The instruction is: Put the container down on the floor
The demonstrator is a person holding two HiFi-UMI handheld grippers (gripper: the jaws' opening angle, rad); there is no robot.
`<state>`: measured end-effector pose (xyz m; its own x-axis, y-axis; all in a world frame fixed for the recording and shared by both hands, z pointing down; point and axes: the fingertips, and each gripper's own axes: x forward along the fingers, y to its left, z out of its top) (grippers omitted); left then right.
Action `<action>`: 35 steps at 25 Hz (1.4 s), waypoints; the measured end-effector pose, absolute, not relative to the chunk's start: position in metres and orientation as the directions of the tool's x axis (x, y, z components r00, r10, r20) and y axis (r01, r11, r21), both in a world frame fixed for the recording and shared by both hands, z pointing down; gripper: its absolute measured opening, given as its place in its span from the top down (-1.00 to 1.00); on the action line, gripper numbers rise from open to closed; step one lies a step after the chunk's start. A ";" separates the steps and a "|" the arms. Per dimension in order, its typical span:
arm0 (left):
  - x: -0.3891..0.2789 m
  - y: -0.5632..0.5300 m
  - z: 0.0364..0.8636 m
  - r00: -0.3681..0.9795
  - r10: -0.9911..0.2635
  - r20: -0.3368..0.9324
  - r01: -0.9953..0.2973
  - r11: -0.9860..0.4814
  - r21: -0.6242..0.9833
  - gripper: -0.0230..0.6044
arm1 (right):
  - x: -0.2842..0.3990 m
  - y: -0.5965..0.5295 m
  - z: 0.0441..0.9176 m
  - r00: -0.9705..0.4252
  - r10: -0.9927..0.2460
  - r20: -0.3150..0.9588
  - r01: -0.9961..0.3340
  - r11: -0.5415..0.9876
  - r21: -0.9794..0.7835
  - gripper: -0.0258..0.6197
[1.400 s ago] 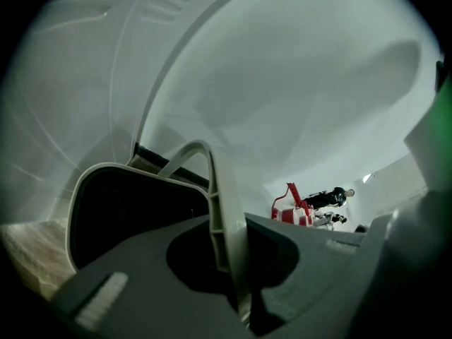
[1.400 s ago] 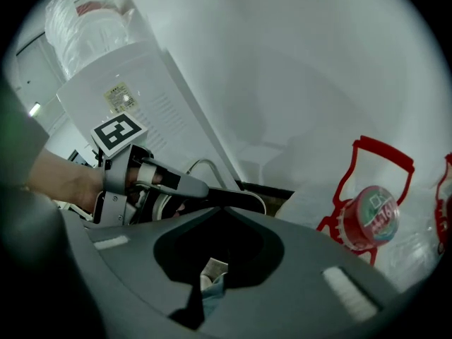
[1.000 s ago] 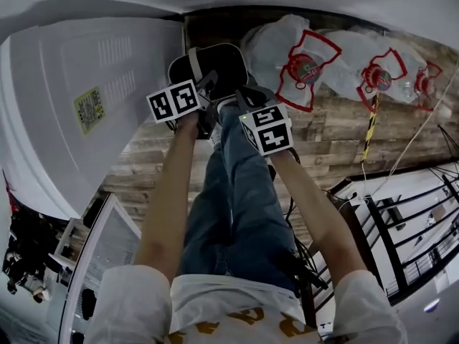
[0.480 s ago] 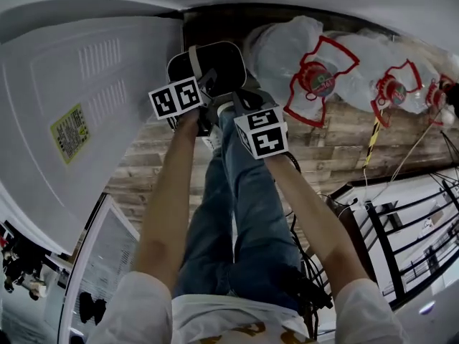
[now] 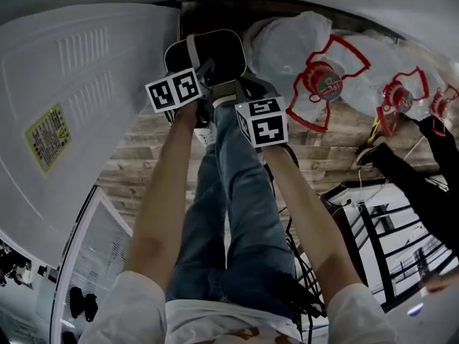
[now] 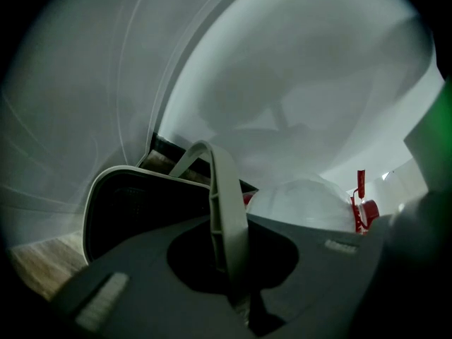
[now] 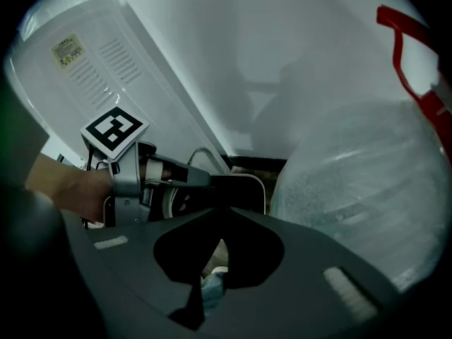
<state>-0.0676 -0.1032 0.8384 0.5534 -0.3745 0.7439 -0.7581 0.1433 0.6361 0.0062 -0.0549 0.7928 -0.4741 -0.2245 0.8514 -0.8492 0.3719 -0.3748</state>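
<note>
Wooden plank flooring [image 5: 143, 160] is seen from steeply above, and every place below is given from the black container [image 5: 219, 52], which is found at the top middle of the head view, against a dark strip at the foot of the wall. The container is rimmed in a pale band, and a pale handle [image 6: 229, 210] is arched over its open mouth. Whether its base is touching the floor cannot be told. To the left of the container a large white appliance [image 5: 79, 99] is seen, with a yellow label on its side. To the right of the container, big clear water bottles [image 5: 294, 45] wrapped in plastic with red carrying handles [image 5: 323, 81] are lined up along the wall. The left gripper [image 6: 240, 295] is clamped on the container's handle, which is passed upright through the cut-out between its jaws. The right gripper [image 7: 205, 288] is held just beside the container, on its right and nearer the person, with its jaws drawn together and nothing gripped between them. Below the container the person's jeans [image 5: 237, 192] are seen. Farther off to its lower right, a dark sleeve [image 5: 423, 185] is reached in above a black rack [image 5: 380, 242].
</note>
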 end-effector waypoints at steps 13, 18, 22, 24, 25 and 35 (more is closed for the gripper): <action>-0.069 -0.105 0.870 0.491 -0.340 0.802 -0.829 0.100 0.550 0.92 | 0.005 -0.043 0.796 -0.501 -0.200 0.842 -0.833 0.375 -0.407 0.84; -0.073 -0.099 0.868 0.480 -0.352 0.803 -0.831 0.111 0.545 0.80 | 0.001 -0.047 0.798 -0.508 -0.191 0.840 -0.828 0.378 -0.414 0.84; -0.088 -0.100 0.869 0.428 -0.359 0.829 -0.857 0.128 0.498 0.80 | -0.006 -0.053 0.795 -0.522 -0.200 0.829 -0.823 0.374 -0.428 0.84; -0.095 -0.101 0.870 0.411 -0.351 0.841 -0.867 0.135 0.480 0.75 | -0.008 -0.054 0.794 -0.526 -0.204 0.826 -0.822 0.373 -0.431 0.84; -0.099 -0.100 0.870 0.400 -0.346 0.849 -0.874 0.135 0.467 0.73 | -0.008 -0.055 0.793 -0.527 -0.206 0.825 -0.822 0.372 -0.432 0.84; -0.132 -0.066 0.871 0.236 -0.299 0.925 -0.939 0.173 0.296 0.70 | -0.014 -0.046 0.794 -0.527 -0.200 0.826 -0.818 0.382 -0.429 0.84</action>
<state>-0.1324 -0.0658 0.8711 0.2358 -0.2991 0.9246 -0.9394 0.1735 0.2957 -0.0145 -0.0461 0.7937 -0.5267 -0.2002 0.8261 -0.8184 0.3820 -0.4292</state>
